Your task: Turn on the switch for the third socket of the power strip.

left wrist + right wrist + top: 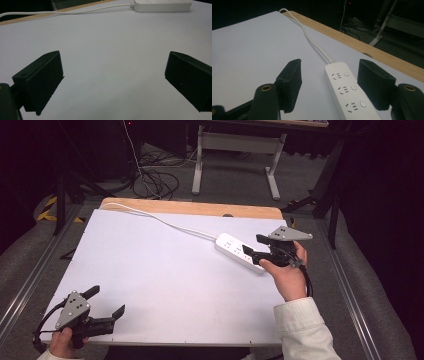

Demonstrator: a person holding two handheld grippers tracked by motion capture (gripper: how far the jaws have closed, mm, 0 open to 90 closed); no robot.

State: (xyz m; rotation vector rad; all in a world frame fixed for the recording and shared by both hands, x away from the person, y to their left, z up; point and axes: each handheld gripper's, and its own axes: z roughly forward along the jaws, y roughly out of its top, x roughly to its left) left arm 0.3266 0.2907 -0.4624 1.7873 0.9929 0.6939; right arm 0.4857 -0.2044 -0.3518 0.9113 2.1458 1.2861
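One white tabletop (pixel 165 270) is taking up most of the high view, with a strip of bare wood showing along its far edge. A white power strip (pixel 240 252) is lying flat on the right half of the tabletop, toward the far side, and its white cable (pixel 165 221) is running away from it to the far left corner and over the edge. In the right gripper view the power strip (pixel 348 92) is showing three outlets, each with a round button beside it, and the cable (pixel 312 41) is curving off toward the wooden strip.

The right gripper (pixel 252 250) is being held by a hand (pixel 287 275) in a pale sleeve and is sitting at the near end of the power strip. Its jaws are standing wide apart and are straddling the strip, one jaw on each side; whether either jaw is touching the strip cannot be told.

The left gripper (pixel 106 302) is sitting near the front left corner of the tabletop, well apart from the power strip, held by the other hand (pixel 62 342) at the bottom edge. Its jaws are also spread wide with nothing between them, and in the left gripper view they are framing bare white tabletop (pixel 110 62), with the power strip (pixel 162 5) lying far off at the top.
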